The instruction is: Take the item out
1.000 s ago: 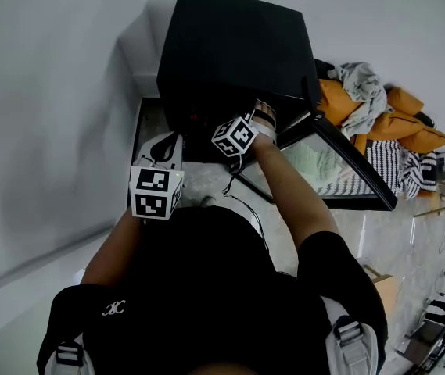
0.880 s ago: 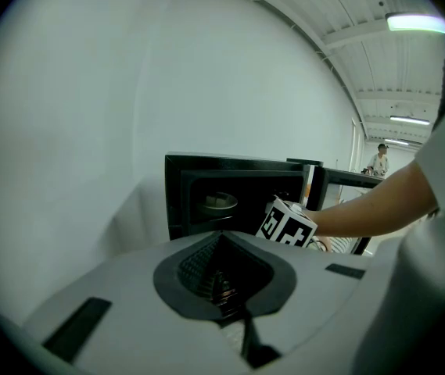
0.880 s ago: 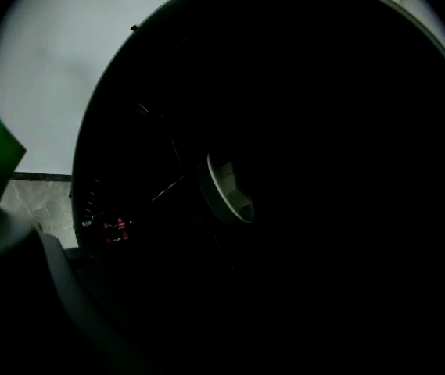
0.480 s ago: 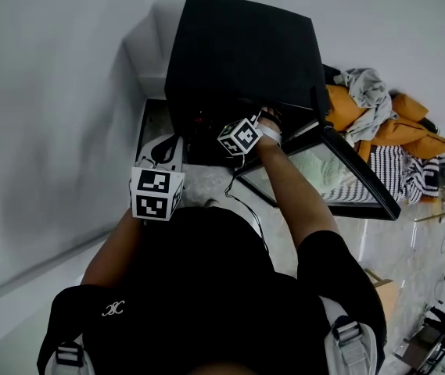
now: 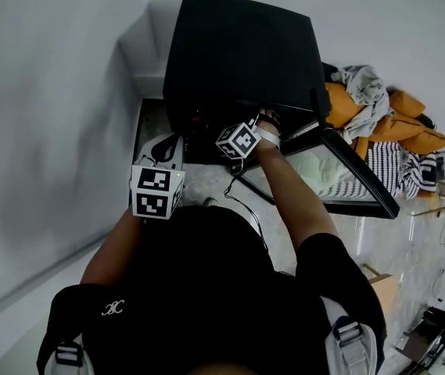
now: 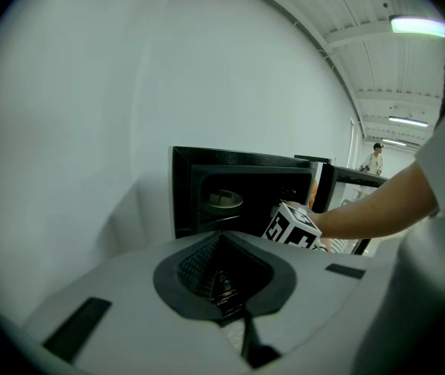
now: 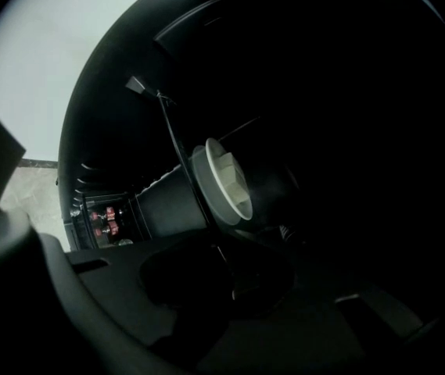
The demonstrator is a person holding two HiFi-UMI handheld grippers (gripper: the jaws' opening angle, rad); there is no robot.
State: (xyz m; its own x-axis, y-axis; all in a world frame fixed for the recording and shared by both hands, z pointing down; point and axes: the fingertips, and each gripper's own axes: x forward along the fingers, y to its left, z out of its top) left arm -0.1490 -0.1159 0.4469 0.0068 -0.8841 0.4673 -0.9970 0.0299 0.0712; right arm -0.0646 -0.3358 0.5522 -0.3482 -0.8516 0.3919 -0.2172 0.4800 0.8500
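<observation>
A black microwave (image 5: 242,53) stands against the wall with its door (image 5: 339,170) swung open to the right. Inside it a pale round container (image 7: 226,182) sits on the turntable, also visible in the left gripper view as the container (image 6: 224,200). My right gripper (image 7: 234,276) reaches into the cavity; only its marker cube (image 5: 238,139) shows from above. Its jaws are closing just below the container, and the darkness hides whether the rim lies between them. My left gripper (image 6: 222,283) hangs back outside the microwave, shut on nothing, its cube (image 5: 157,192) at the left.
A grey stone counter (image 5: 206,182) carries the microwave. Orange and grey clothes (image 5: 378,108) and a striped cloth (image 5: 398,166) lie heaped to the right behind the door. A white wall (image 5: 50,92) runs along the left. A person (image 6: 375,158) stands far off.
My right hand and its cube have shifted slightly farther into the microwave's mouth. The left gripper has stayed where it was.
</observation>
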